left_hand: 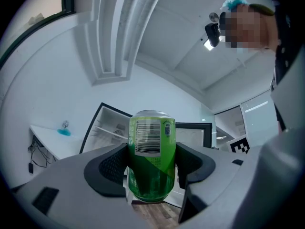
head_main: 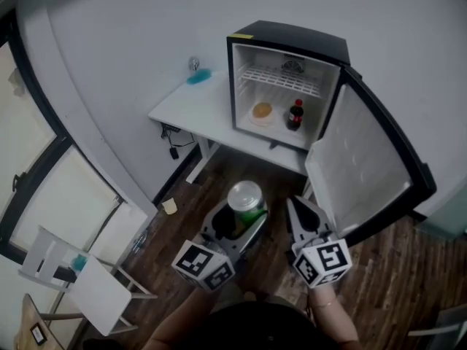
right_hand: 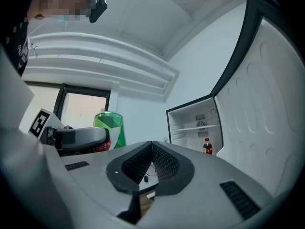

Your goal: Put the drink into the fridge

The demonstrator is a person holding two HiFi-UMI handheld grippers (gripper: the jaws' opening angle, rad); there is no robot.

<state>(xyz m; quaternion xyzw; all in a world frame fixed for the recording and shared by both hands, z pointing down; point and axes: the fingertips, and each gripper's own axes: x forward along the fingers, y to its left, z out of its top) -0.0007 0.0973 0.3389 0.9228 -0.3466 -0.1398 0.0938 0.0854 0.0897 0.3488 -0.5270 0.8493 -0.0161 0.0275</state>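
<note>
A green drink can (head_main: 246,201) with a silver top stands upright in my left gripper (head_main: 235,221), whose jaws are shut on its sides. The same can (left_hand: 151,156) fills the middle of the left gripper view, barcode toward the camera. My right gripper (head_main: 303,217) hangs beside it on the right, shut, its tips meeting with nothing between them (right_hand: 151,147). The small black fridge (head_main: 286,86) stands ahead on a white table, its door (head_main: 365,170) swung open to the right. Inside on the floor are a dark cola bottle (head_main: 295,115) and a round bun-like item (head_main: 262,111); a wire shelf sits above.
The white table (head_main: 191,108) carries a small teal object (head_main: 198,76) at its back left. A folding white chair (head_main: 87,275) stands at the lower left near the window. Cables hang under the table. The floor is dark wood.
</note>
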